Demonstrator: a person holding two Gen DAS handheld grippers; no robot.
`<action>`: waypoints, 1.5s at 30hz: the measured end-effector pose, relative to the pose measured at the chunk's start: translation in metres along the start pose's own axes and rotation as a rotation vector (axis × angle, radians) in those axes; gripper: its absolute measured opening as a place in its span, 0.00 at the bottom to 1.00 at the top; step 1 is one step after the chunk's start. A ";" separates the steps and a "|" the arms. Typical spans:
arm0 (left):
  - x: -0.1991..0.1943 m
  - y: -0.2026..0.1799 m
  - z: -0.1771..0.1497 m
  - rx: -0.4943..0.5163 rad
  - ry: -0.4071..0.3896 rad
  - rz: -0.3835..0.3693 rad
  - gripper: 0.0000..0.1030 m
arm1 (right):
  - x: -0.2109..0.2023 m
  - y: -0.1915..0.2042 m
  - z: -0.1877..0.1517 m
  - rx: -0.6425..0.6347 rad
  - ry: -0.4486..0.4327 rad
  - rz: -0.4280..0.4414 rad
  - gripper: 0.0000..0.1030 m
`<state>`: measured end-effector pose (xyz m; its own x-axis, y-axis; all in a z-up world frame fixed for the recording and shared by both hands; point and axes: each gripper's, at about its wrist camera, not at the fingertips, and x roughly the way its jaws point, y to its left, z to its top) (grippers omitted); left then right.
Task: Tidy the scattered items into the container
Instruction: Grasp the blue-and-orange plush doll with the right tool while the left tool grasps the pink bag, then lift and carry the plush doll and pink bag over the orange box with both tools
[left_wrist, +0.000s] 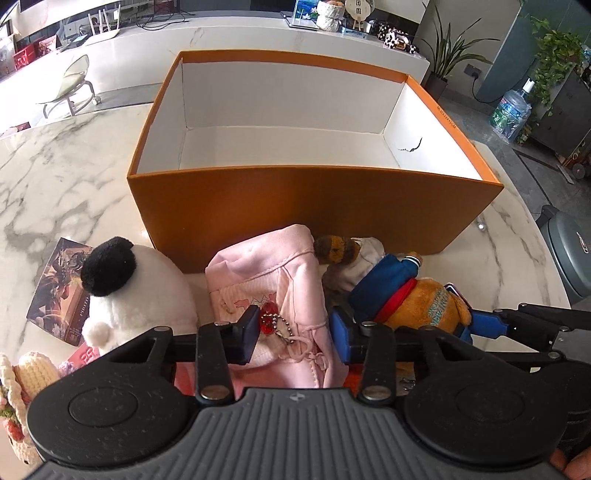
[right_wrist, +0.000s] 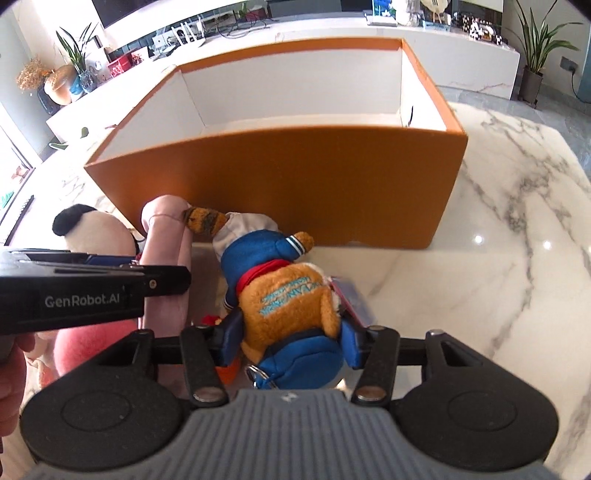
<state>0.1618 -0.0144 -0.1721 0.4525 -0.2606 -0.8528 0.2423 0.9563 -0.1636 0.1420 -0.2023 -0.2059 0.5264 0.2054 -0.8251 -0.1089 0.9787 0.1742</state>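
My left claw (right_wrist: 92, 291) carries the white marking "GenRobot.AI" on its black body. Teal lettering on the plush bear's (right_wrist: 291, 299) orange back and print on the orange box (left_wrist: 443, 114) rim are both illegible.
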 end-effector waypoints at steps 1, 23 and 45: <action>-0.006 -0.001 -0.001 -0.001 -0.012 -0.001 0.44 | -0.005 0.000 -0.001 0.001 -0.009 0.001 0.54; -0.118 -0.018 0.012 0.044 -0.262 -0.048 0.44 | -0.137 0.009 0.009 0.050 -0.296 0.034 0.54; -0.089 -0.015 0.128 0.099 -0.345 -0.040 0.44 | -0.101 0.003 0.133 0.022 -0.394 0.045 0.54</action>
<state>0.2279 -0.0226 -0.0300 0.6997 -0.3431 -0.6267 0.3403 0.9313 -0.1299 0.2003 -0.2198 -0.0508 0.8049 0.2274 -0.5481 -0.1234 0.9676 0.2202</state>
